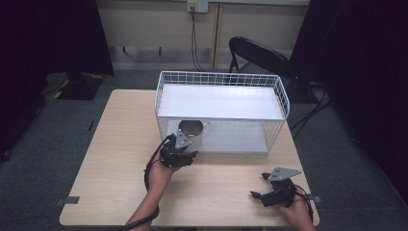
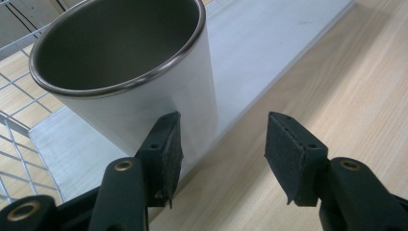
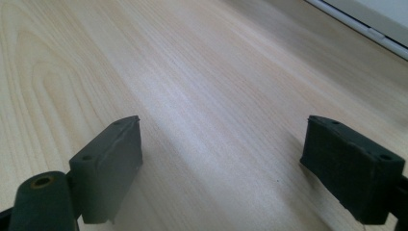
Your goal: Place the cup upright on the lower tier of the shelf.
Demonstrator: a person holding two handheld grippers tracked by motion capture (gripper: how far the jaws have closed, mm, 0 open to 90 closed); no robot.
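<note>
Cup (image 2: 139, 91), white outside with a grey metal inside and a rolled steel rim, stands upright on the grey floor panel of the white wire basket (image 1: 284, 98), at the panel's near left corner. In the high view the cup (image 1: 191, 134) sits right at the basket's open front edge, where the panel meets the pale wooden worktop (image 1: 120, 144).

The left hand-held gripper (image 1: 185, 155) is just in front of the cup. In the left gripper view its 2 black jaws are spread, with bare worktop showing in the gap between them. The left pad (image 2: 169, 149) lies against or right next to the cup's lower wall; whether it touches cannot be told. The right pad (image 2: 288, 154) is well clear of the cup, over the wood. The cup is off to the left of the gap, not between the pads, so nothing is pinched.

The right hand-held gripper (image 1: 260, 185) rests low near the worktop's near right corner, well apart from the basket. In the right gripper view its jaws are spread wide over bare wood grain, with nothing between them.

A black chair (image 1: 260, 55) stands behind the basket on the grey carpet.
</note>
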